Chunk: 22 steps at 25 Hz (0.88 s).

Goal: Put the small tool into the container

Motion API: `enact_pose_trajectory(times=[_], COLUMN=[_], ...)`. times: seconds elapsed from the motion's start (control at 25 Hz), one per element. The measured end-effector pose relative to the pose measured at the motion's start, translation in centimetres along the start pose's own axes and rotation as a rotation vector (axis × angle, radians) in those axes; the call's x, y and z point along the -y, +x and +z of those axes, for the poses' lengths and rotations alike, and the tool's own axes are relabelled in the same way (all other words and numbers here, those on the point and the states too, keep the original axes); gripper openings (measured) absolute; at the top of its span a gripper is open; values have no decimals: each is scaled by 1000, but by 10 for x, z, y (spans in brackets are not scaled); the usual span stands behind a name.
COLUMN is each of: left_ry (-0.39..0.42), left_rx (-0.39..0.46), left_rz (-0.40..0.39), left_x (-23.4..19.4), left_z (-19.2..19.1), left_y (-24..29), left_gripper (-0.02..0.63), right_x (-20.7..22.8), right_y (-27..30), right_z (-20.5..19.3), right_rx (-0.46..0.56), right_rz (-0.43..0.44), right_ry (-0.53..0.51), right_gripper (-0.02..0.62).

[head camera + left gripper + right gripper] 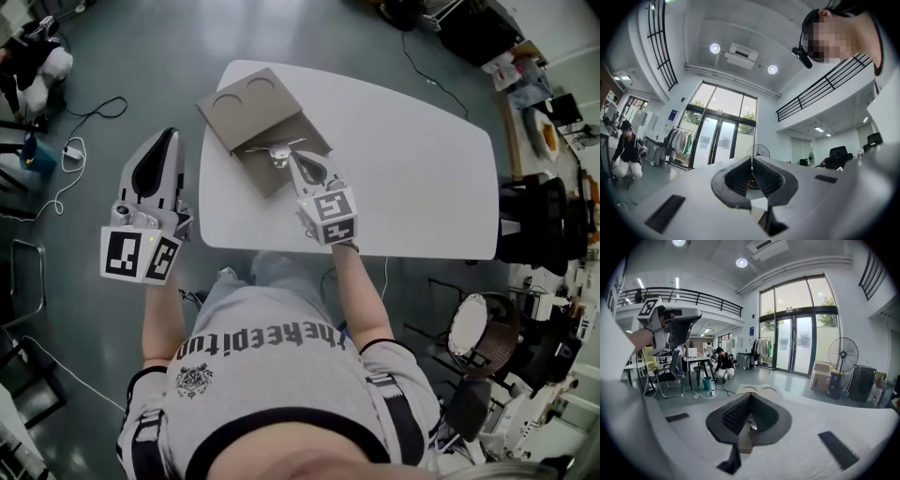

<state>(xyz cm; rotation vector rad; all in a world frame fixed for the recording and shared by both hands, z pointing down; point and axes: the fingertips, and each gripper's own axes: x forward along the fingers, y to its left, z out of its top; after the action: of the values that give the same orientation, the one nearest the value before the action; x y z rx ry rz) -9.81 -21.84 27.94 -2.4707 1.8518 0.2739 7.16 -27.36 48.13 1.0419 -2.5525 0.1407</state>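
Observation:
A small silvery tool (pixel 270 148) lies across the flat brown cardboard container (pixel 246 103), which sits at the back left of the white table (pixel 422 178). My right gripper (pixel 289 157) reaches onto the container with its tips at the tool. In the right gripper view its jaws (pixel 750 401) stand closed, with a bit of the metal tool (pixel 751 422) pinched between them. My left gripper (pixel 166 138) hangs over the floor left of the table. It points up at the room, and its jaws (pixel 751 163) meet with nothing in them.
The container's far end has two round cut-outs (pixel 242 91). Cables and a power strip (pixel 73 150) lie on the floor at the left. Chairs and boxes (pixel 525 225) crowd the right side. A person (pixel 627 150) crouches in the background.

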Motion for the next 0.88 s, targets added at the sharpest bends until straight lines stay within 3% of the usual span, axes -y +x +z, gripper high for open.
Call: enact_pose_trajectory(times=[0.48,0.88], left_ry=[-11,-20], left_rx=[33,47], left_rz=[-72,-104], left_x=[6,10], left_z=[15,24], left_y=[-21,-47], left_gripper=[12,12], right_x=[-6,-22], right_y=[-53,-102], right_z=[61,90], right_rx=[194,269], right_rz=[-147,-253], right_ry=[81,55], right_gripper=[5,3])
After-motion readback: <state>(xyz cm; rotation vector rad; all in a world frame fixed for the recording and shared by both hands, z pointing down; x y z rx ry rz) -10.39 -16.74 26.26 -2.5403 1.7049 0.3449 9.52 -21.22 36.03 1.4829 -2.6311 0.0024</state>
